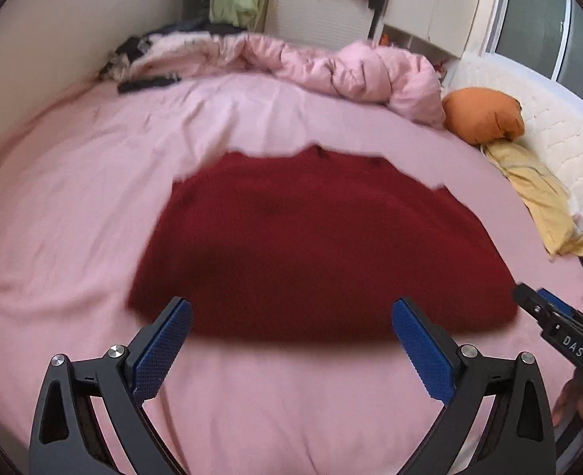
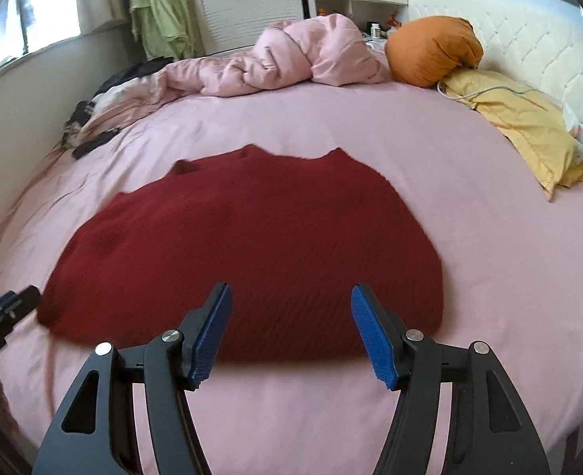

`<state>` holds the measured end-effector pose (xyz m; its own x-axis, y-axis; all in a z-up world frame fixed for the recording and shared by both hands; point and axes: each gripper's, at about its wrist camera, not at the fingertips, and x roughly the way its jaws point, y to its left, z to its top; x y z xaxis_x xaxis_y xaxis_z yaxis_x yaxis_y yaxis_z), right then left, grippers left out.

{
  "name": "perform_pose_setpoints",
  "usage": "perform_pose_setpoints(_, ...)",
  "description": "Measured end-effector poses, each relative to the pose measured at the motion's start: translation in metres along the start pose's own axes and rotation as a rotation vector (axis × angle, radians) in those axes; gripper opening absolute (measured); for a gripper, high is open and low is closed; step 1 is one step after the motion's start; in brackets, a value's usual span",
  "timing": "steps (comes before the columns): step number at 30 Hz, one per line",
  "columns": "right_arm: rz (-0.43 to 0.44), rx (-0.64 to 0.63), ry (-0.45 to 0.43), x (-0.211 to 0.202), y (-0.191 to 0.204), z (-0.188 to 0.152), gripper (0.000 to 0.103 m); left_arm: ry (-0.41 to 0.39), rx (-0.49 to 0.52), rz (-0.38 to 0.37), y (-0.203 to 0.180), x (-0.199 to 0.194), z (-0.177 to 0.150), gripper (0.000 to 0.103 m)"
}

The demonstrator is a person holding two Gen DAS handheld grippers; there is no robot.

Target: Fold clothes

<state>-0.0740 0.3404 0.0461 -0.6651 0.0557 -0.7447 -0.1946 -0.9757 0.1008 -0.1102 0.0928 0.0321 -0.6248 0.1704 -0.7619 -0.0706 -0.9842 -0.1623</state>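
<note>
Your dark red knit sweater (image 2: 244,257) lies flat on the pink bed sheet (image 2: 430,166), already narrowed into a rough block with its collar end far from you, so you look partway through the fold. Your left gripper (image 1: 291,350) hovers above the near hem with jaws spread wide and empty. Your right gripper (image 2: 289,334) hangs over the same hem, jaws well apart, holding nothing. Next, bring both down to the 2 near corners, pinch, and carry the hem toward the collar.
</note>
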Motion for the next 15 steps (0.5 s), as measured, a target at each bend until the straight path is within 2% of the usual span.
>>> perform_pose_setpoints(2,-0.003,-0.011,0.003,-0.016,0.01,-0.014,0.063,0.012,-0.005,0.021,-0.004,-0.009,-0.017,0.101)
perform_pose_setpoints(5,-0.017,-0.015,-0.008,-0.038,0.023,-0.036,0.063,-0.022,-0.005,0.086,-0.009,-0.017,-0.053,0.101)
perform_pose_setpoints(6,-0.032,-0.017,-0.025,-0.042,0.026,-0.041,0.063,0.018,-0.012,0.08,-0.009,-0.012,-0.06,0.101)
perform_pose_setpoints(8,-0.066,-0.03,-0.056,-0.05,0.033,-0.055,0.063,0.024,-0.031,0.039,-0.006,-0.012,-0.061,0.101)
perform_pose_setpoints(10,-0.067,-0.025,-0.076,-0.054,0.034,-0.057,0.063,-0.002,-0.036,0.049,-0.004,-0.015,-0.062,0.101)
perform_pose_setpoints(12,-0.081,-0.034,-0.103,-0.057,0.035,-0.055,0.063,0.02,-0.024,0.023,-0.006,-0.01,-0.062,0.101)
perform_pose_setpoints(15,-0.082,-0.048,-0.098,-0.054,0.038,-0.055,0.063,0.035,-0.009,0.027,-0.009,-0.007,-0.063,0.101)
